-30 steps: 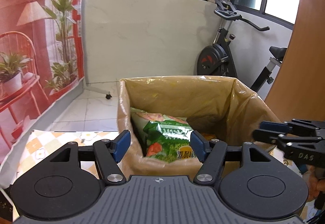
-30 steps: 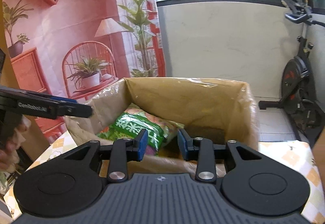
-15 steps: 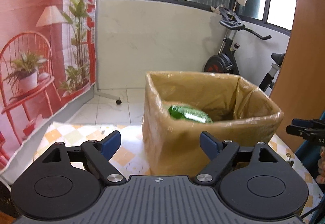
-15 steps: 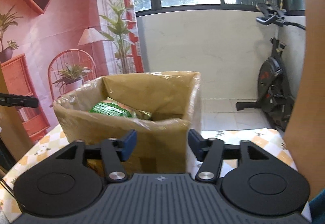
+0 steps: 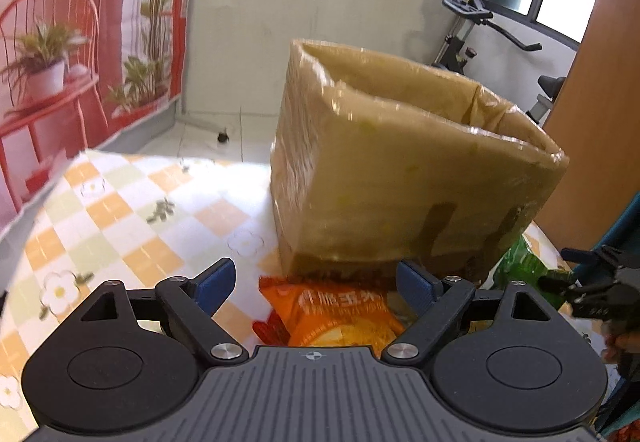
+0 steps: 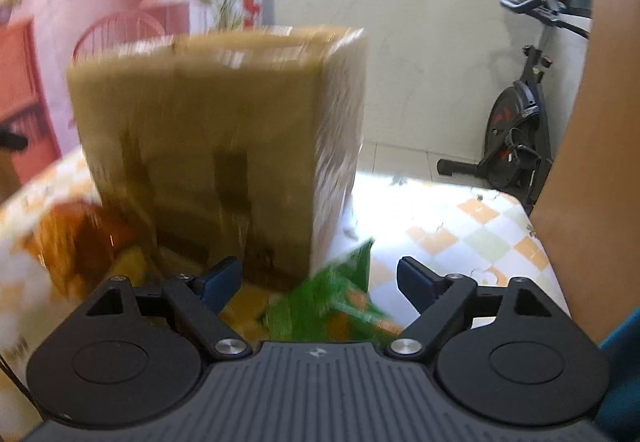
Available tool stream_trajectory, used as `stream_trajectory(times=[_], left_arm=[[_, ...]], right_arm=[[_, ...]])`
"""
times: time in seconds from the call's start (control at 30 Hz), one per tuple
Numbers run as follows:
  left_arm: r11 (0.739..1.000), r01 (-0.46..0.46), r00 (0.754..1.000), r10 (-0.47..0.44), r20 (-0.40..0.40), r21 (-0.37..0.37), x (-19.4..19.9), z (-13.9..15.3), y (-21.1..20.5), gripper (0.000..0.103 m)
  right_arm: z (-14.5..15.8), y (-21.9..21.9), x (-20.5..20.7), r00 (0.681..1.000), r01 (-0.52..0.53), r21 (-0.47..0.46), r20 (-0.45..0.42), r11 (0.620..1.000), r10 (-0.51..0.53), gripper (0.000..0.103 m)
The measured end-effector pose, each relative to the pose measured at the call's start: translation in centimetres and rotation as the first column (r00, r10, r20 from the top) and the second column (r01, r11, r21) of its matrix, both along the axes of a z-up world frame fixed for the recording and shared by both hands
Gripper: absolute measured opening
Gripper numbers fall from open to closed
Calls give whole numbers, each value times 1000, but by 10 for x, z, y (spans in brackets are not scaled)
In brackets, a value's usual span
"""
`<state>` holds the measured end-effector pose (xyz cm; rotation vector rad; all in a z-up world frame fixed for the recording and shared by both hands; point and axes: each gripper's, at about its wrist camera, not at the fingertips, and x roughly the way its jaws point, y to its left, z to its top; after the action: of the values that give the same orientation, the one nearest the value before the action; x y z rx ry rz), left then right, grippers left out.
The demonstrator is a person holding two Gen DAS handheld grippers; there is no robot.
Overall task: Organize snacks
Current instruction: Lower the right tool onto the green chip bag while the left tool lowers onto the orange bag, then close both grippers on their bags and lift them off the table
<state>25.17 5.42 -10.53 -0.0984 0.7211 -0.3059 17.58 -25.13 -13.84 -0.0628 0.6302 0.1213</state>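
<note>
A brown cardboard box (image 5: 404, 177) lined with plastic film stands on the checked tablecloth (image 5: 120, 217); it also shows, blurred, in the right wrist view (image 6: 224, 145). An orange snack bag (image 5: 332, 314) lies in front of the box, between the fingers of my open, empty left gripper (image 5: 316, 282). A green snack bag (image 6: 332, 306) lies at the box's right corner, between the fingers of my open, empty right gripper (image 6: 320, 278). The green bag (image 5: 520, 266) and the right gripper (image 5: 592, 290) also show at the right of the left wrist view.
More orange and yellow snack bags (image 6: 76, 238) lie blurred left of the box. An exercise bike (image 6: 516, 129) stands on the tiled floor beyond the table. A wooden panel (image 5: 596, 121) is at the right, a red printed backdrop (image 5: 52, 41) at the left.
Both grippers have dropped from above the box's opening to table level in front of it. The right gripper's jaws have opened wider. The snacks inside the box are now out of sight.
</note>
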Motion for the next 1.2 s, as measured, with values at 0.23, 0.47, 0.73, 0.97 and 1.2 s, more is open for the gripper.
stream_trajectory(times=[0.23, 0.47, 0.73, 0.97, 1.2], left_arm=[[1000, 18, 999, -19, -36, -16, 1, -16, -3, 89], [999, 47, 995, -47, -87, -2, 6, -38, -21, 90], [999, 45, 989, -42, -142, 19, 20, -61, -33, 90], [999, 50, 985, -47, -164, 11, 26, -70, -39, 91], [999, 34, 986, -34, -166, 1, 27, -72, -37, 89]], right_arm=[[-34, 6, 15, 998, -35, -70, -54, 997, 31, 87], [-47, 2, 20, 999, -20, -99, -49, 995, 16, 88], [-58, -8, 22, 997, 26, -102, -69, 994, -33, 89], [-66, -19, 23, 994, 50, -48, -99, 998, -54, 87], [-68, -20, 22, 992, 80, 11, -94, 997, -79, 81]])
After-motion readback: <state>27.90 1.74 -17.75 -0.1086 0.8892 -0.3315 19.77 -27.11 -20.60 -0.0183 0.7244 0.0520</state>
